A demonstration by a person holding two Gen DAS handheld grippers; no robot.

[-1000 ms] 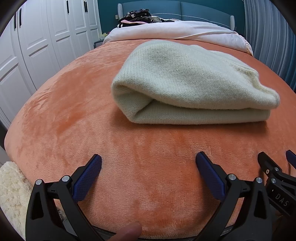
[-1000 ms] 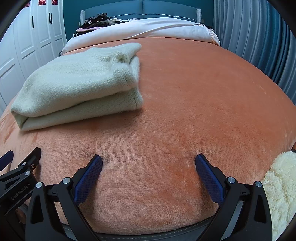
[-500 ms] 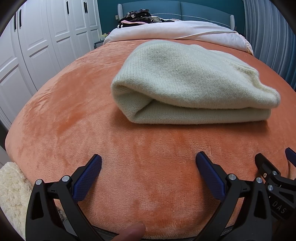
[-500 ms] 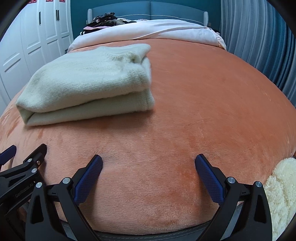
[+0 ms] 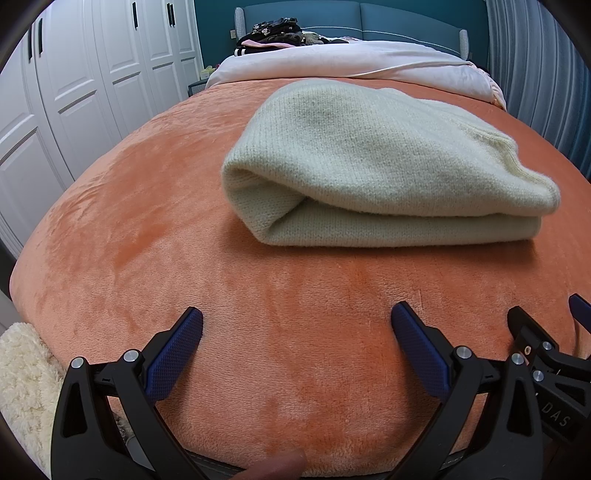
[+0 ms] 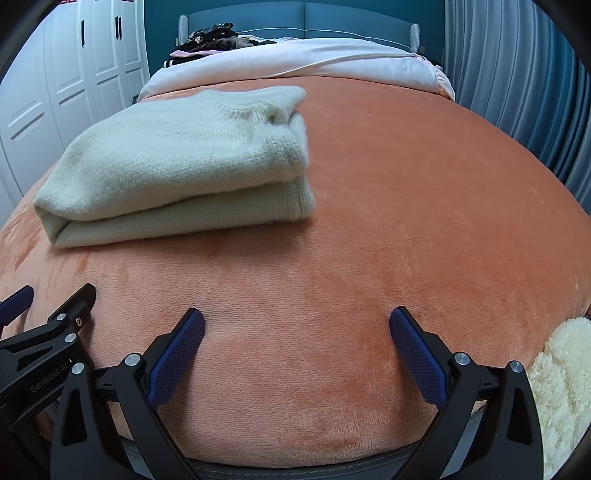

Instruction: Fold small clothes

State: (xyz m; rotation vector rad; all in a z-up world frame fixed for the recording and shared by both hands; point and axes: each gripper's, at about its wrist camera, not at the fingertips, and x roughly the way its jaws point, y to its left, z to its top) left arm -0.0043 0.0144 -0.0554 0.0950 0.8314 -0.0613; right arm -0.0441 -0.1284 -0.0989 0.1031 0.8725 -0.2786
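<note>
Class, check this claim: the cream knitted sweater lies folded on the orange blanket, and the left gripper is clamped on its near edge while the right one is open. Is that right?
Not quite. The left gripper is open too and holds nothing, short of the sweater folded on the orange blanket, as the left wrist view shows. The right gripper is open.

We see only a part of the right gripper point(image 5: 576, 332) at the right edge of the left wrist view; its far finger is cut off. In the same way, the left gripper point(image 6: 22, 314) is cut by the left edge of the right wrist view. The dark clothes point(image 5: 275, 31) at the headboard are too small to tell apart. The fluffy cream rug point(image 6: 561, 387) is cut by the frame. The inner layers of the folded cream sweater point(image 5: 369, 155) are hidden.
</note>
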